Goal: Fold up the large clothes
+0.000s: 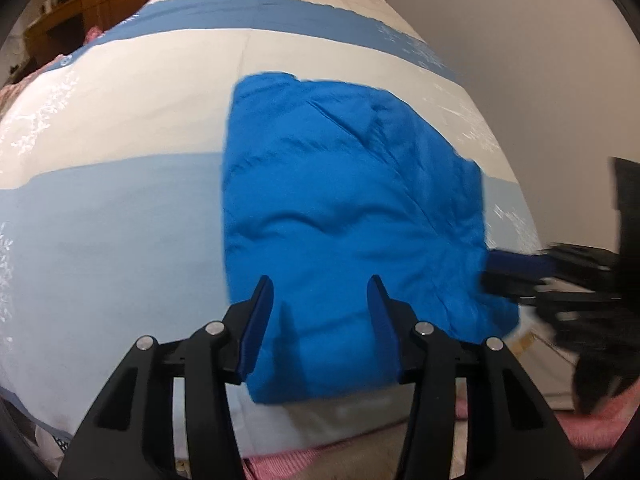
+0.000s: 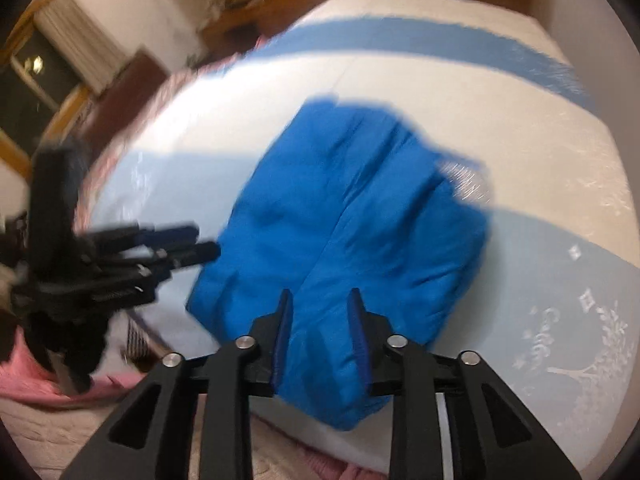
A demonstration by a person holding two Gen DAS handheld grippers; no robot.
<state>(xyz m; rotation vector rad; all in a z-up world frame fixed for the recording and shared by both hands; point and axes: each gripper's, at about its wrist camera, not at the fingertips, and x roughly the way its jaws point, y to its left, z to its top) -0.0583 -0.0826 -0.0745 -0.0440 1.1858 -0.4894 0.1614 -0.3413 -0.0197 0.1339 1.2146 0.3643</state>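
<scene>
Lying folded on bed (image 1: 120,128), blue garment (image 1: 340,200), long axis running away; both tools apparently parted, empty.

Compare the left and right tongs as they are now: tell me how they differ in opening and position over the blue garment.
The left tongs stand wider apart than the right tongs, whose blue pads sit closer together. The left tongs hover over the near left part of the folded bright blue garment; the right tongs hover over its near right part. Shared: both are open, hold nothing, and point down at the garment on the blue-and-white striped bedcover.
</scene>
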